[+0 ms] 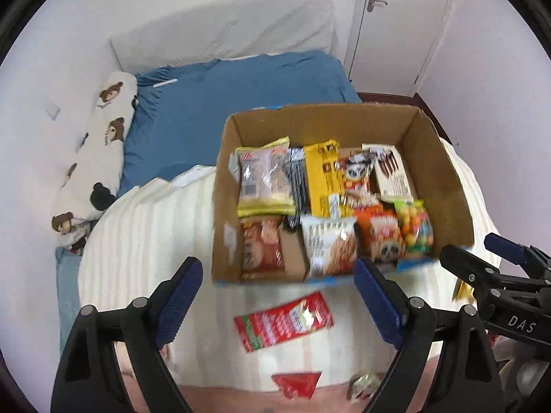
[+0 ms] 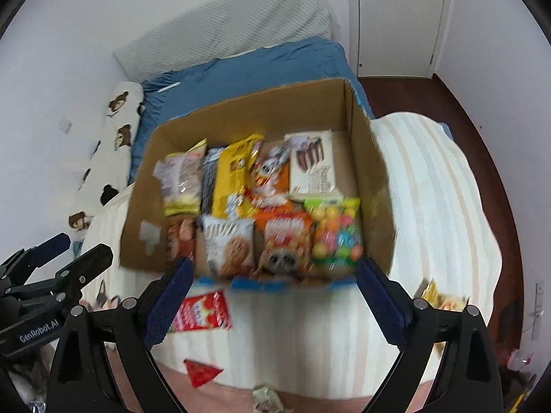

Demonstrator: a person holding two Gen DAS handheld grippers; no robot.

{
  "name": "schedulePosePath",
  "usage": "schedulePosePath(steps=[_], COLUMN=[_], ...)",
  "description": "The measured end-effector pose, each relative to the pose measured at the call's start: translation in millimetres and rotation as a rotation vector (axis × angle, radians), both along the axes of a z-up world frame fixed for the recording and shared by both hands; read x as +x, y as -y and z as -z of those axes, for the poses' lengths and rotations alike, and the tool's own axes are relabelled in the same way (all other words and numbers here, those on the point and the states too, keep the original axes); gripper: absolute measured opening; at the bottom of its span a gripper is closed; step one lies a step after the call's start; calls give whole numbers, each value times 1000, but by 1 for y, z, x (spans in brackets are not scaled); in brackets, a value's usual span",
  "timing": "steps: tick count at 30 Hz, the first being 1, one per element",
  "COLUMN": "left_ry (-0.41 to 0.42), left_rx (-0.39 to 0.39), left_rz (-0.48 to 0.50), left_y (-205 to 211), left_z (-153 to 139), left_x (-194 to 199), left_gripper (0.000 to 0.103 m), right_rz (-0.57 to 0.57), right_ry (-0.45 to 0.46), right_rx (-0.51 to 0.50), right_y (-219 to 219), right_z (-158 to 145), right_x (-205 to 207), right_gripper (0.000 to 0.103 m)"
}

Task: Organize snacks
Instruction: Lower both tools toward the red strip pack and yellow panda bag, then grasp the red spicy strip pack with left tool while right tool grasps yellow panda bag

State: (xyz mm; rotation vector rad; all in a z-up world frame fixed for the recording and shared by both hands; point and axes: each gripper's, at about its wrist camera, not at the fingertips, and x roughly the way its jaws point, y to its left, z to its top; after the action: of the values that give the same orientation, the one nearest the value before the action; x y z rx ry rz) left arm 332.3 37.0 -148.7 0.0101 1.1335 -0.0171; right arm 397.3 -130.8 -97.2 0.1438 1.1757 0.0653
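We hold our left gripper (image 1: pixel 277 296) and right gripper (image 2: pixel 273 301), both with jaws wide and empty, before a cardboard box (image 1: pixel 444 186) nearly full of snacks, likely between picks, with a red packet (image 1: pixel 284 320) lying loose nearby to gather next.

We see a bed with a blue sheet (image 1: pixel 241 96) and a striped cream blanket (image 1: pixel 144 234) against pale walls (image 1: pixel 69 34). A bear-print pillow (image 1: pixel 103 144) lies along the wall, a white door (image 1: pixel 396 17) stands beyond, and dark wood floor (image 2: pixel 447 110) shows beside the bed.
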Motion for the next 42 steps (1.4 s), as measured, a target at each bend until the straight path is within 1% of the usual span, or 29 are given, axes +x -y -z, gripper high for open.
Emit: schedulePosePath(steps=[2, 4, 6, 9, 10, 12, 14, 15, 17, 20, 22, 25, 27, 28, 30, 31, 33, 34, 36, 37, 38, 39, 41, 42], left_ry=[-11, -39, -81, -146, -164, -214, -239, -246, -259, -253, -246, -231, -213, -208, -205, -208, -220, -229, -241, -241, -243, -245, -247, -244], left_rx=[0, 1, 9, 36, 33, 19, 3, -3, -30, -34, -18, 9, 50, 78, 108, 117, 137, 139, 142, 137, 136, 138, 137, 140], left_rz=[4, 7, 10, 13, 15, -3, -24, -45, -64, -85, -78, -52, -8, 15, 48, 60, 85, 94, 113, 123, 130, 139, 157, 164], left_y=[-3, -6, -11, -16, -17, -21, -23, -25, -26, -22, -17, -7, 2, 7, 15, 16, 21, 22, 26, 28, 29, 31, 37, 39], left_z=[8, 22, 44, 80, 89, 112, 126, 133, 140, 145, 145, 144, 143, 145, 148, 150, 157, 160, 165, 165, 165, 166, 165, 165], left_x=[-23, -46, -68, -93, -99, -114, -123, -126, -129, -120, -110, -90, -74, -65, -52, -46, -37, -35, -32, -32, -31, -32, -34, -35], left_gripper=[90, 90, 90, 90, 90, 90, 90, 90, 90, 90, 90, 90, 90, 90, 90, 90, 90, 90, 90, 90, 90, 90, 90, 90], right_rz=[-6, -10, -4, 24, 47, 99, 169, 226, 293, 397, 455, 553, 605, 614, 619, 619, 613, 612, 588, 556, 527, 465, 382, 328], right_ry=[-2, -24, -74, -141, -172, -196, -195, -189, -177, -132, -99, -51, -15, -9, 4, -7, -34, -54, -106, -144, -169, -199, -215, -205], right_rx=[5, 23, 63, 109, 131, 149, 149, 153, 157, 124, 128, 177, 196, 198, 215, 207, 208, 202, 252, 306, 333, 349, 290, 219], right_y=[-8, -13, -17, -17, -15, -5, 13, 29, 53, 95, 118, 154, 175, 181, 192, 194, 197, 198, 193, 184, 176, 162, 147, 138], right_z=[7, 19, 42, 77, 92, 111, 121, 125, 127, 117, 110, 102, 100, 100, 106, 111, 125, 131, 145, 151, 154, 155, 148, 141], right_x=[-22, -42, -68, -95, -105, -117, -126, -131, -135, -134, -130, -119, -110, -104, -89, -84, -76, -74, -75, -78, -79, -82, -83, -82], right_gripper=[97, 97, 97, 97, 97, 97, 97, 97, 97, 97, 97, 97, 97, 97, 96, 90, 83, 83, 83, 83, 83, 83, 86, 93])
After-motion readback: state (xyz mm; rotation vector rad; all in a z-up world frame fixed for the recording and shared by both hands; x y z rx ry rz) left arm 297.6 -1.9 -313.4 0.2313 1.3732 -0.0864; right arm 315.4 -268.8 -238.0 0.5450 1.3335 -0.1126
